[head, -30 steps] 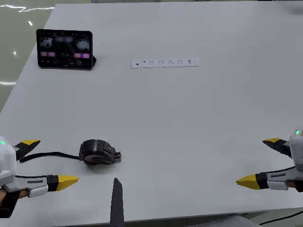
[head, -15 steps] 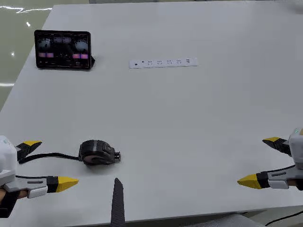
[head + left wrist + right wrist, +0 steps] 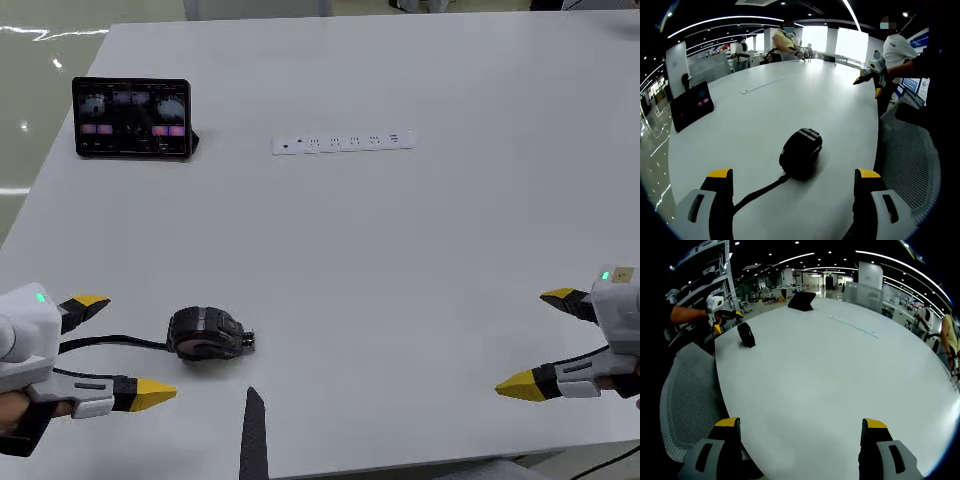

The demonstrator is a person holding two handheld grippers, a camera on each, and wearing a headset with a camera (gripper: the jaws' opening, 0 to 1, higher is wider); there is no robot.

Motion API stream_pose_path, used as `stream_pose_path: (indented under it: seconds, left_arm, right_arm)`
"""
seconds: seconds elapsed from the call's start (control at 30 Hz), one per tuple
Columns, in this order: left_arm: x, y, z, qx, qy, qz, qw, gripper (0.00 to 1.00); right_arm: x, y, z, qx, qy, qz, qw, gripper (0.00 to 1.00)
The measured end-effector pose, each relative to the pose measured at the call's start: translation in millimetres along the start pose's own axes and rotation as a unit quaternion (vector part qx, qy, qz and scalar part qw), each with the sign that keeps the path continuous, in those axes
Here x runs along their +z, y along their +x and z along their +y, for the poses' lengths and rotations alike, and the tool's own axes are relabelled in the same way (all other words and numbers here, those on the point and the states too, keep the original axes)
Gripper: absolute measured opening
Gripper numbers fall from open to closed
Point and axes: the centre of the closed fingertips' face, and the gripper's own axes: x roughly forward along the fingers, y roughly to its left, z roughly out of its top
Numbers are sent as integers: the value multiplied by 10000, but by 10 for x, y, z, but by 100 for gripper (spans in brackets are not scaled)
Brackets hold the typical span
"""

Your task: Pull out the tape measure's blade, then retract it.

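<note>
A black tape measure [image 3: 207, 334] lies on the white table [image 3: 380, 240] near its front left, with a black strap trailing left. Its blade is not drawn out. My left gripper [image 3: 117, 348] is open, its yellow-tipped jaws just left of the tape measure. In the left gripper view the tape measure [image 3: 801, 151] sits ahead of the open gripper [image 3: 794, 175], between the two jaws' lines but beyond the tips. My right gripper [image 3: 538, 340] is open at the table's front right, far from the tape measure [image 3: 746, 334], with nothing between its jaws.
A dark tablet [image 3: 132, 118] stands propped at the back left. A white power strip [image 3: 343, 143] lies across the middle back. A mesh chair back [image 3: 687, 400] is close to the front edge. People stand beyond the far end of the table [image 3: 790, 42].
My left gripper has moved a little right toward the tape measure. The head camera has tilted slightly. The tape measure has not moved.
</note>
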Motion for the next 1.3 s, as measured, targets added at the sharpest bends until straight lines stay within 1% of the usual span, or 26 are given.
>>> stream_pose_path:
  seconds: [0.03,0.07,0.1,0.13,0.17,0.27,0.3,0.33,0.37,0.43,0.47,0.6,0.67,0.73,0.77,0.8,0.83,0.87,0.93,1.03,1.1,1.13,1.17,1.2,1.23,1.3]
  left_arm:
    - [-11,17,4,-3,85,73,9999,99]
    - [2,47,-10,-51,117,81,9999,99]
    - [13,64,-15,-80,131,85,9998,99]
    - [29,86,-20,-112,178,110,9997,99]
    - [39,100,-26,-151,227,133,9995,99]
    - [91,143,-41,-289,354,152,9988,99]
    - [111,156,-63,-409,351,172,9984,99]
    - [111,161,-88,-522,313,233,9979,99]
    - [123,170,-93,-577,305,263,9975,99]
    - [158,193,-98,-677,405,310,9964,99]
    - [172,207,-101,-735,471,355,9955,99]
    - [194,272,-81,-836,630,492,9933,99]
    - [202,307,-81,-885,786,565,9914,99]
    - [234,336,-79,-902,871,580,9904,99]
    - [242,353,-56,-860,984,600,9896,99]
    - [227,366,21,-702,1290,741,9864,98]
    - [226,378,31,-692,1388,790,9847,97]
    - [233,396,16,-718,1378,797,9846,97]
    - [241,428,9,-755,1474,857,9825,96]
    - [202,468,-22,-884,1485,1011,9798,97]
    - [165,500,-32,-939,1586,1110,9766,97]
    - [147,512,-49,-993,1636,1170,9745,96]
    - [140,522,-60,-1017,1652,1200,9736,96]
    - [134,531,-72,-1056,1682,1229,9724,96]
    - [123,543,-88,-1101,1700,1279,9709,96]
    - [105,564,-109,-1172,1780,1365,9674,95]
  right_arm:
    - [26,15,3,-1,-121,-57,9999,99]
    - [105,33,14,15,-401,-256,9989,99]
    - [134,40,29,31,-484,-330,9983,99]
    - [113,51,40,35,-378,-239,9990,99]
    - [115,68,37,52,-373,-206,9991,99]
    - [152,112,55,95,-402,-236,9989,99]
    - [159,144,53,118,-395,-218,9989,99]
    - [164,163,61,146,-402,-195,9989,99]
    - [175,182,69,168,-431,-183,9988,99]
    - [220,227,82,205,-507,-171,9984,99]
    - [264,253,101,259,-590,-209,9977,99]
    - [372,336,83,339,-623,-237,9972,99]
    - [424,392,102,366,-688,-221,9967,99]
    - [464,439,138,433,-722,-195,9963,99]
    - [482,460,153,449,-751,-185,9960,99]
    - [509,488,171,473,-815,-186,9954,99]
    - [522,508,177,494,-826,-186,9952,99]
    - [536,529,184,513,-835,-176,9950,99]
    - [578,582,227,548,-852,-151,9947,99]
    - [658,675,300,641,-903,-194,9937,99]
    - [722,753,365,748,-856,-201,9933,99]
    - [761,799,400,790,-893,-227,9926,99]
    - [780,834,420,820,-937,-226,9920,99]
    - [799,867,442,858,-1002,-228,9910,99]
    - [838,915,465,893,-1191,-290,9884,99]
    - [861,985,509,921,-1276,-267,9872,99]
